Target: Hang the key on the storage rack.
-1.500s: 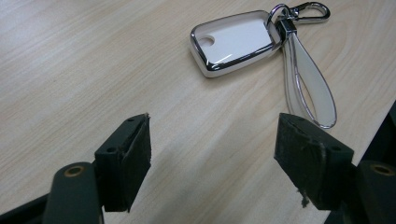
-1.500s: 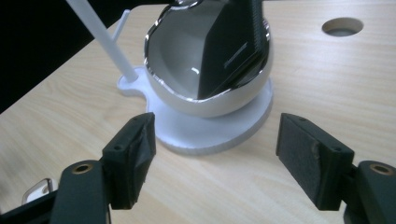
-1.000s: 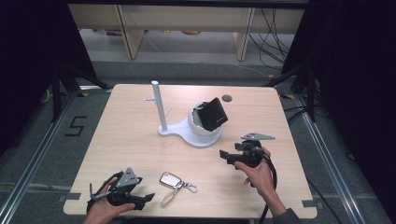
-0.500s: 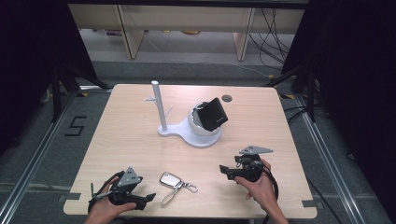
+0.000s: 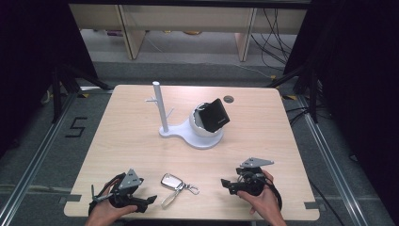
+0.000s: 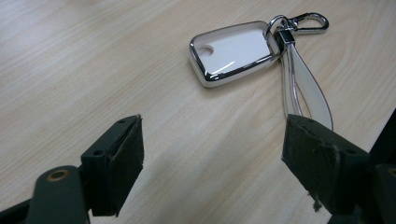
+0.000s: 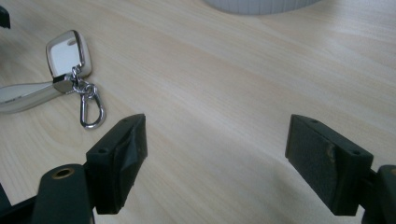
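A white key fob (image 5: pixel 171 181) with a chrome rim, a white strap (image 6: pixel 303 88) and a snap hook (image 7: pixel 91 112) lies flat on the wooden table near its front edge. My left gripper (image 5: pixel 147 201) rests left of it, low over the wood. In the left gripper view the key fob (image 6: pixel 233 51) lies just beyond my left gripper (image 6: pixel 212 158), whose jaws have just been opening and hold nothing. My right gripper (image 5: pixel 227 184) sits to the fob's right, pointing at it. In the right gripper view my right gripper (image 7: pixel 215 158) is open over bare wood, the key fob (image 7: pixel 65 49) at upper left.
A white stand (image 5: pixel 197 139) with an upright post (image 5: pixel 156 108) and side pegs stands mid-table. Its round cup holds a tilted black box (image 5: pixel 214 115). A cable hole (image 5: pixel 228 99) lies behind it. Shelving and cables stand beyond the far edge.
My right gripper has come back toward the table's front edge and lower, settling right of the key fob. The left gripper stays put, and the fob has not moved.
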`<state>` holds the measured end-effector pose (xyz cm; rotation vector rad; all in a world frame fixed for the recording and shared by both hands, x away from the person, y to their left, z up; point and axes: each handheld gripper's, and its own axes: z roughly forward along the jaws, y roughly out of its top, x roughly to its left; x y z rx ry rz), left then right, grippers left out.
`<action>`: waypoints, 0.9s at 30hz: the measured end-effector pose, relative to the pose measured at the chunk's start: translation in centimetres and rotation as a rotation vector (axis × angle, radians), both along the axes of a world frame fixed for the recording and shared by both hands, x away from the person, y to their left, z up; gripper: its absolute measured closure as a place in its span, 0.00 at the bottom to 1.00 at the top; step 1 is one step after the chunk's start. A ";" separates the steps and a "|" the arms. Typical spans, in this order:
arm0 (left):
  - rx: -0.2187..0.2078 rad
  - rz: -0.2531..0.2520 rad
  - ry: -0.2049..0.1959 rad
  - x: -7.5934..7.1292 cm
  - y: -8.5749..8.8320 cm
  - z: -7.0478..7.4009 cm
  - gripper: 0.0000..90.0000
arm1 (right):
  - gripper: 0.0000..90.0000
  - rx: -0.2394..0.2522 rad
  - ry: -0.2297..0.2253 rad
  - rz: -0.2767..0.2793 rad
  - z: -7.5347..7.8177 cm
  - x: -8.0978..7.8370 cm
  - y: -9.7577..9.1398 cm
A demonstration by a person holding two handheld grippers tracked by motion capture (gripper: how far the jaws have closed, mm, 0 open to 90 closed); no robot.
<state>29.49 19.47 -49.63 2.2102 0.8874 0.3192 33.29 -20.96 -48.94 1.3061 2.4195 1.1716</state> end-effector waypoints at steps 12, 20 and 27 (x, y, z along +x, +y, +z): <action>-0.008 -0.024 -0.060 0.3 -0.8 0.9 0.17 | 0.26 -0.030 0.014 -0.003 -0.5 -0.1 0.2; -0.048 -0.118 -0.097 1.5 -3.0 2.6 0.23 | 0.26 -0.027 0.026 -0.007 -0.2 -0.1 0.1; -0.032 -0.222 -0.052 3.1 -5.6 3.3 0.27 | 0.27 -0.012 0.008 -0.008 -0.2 0.2 -0.3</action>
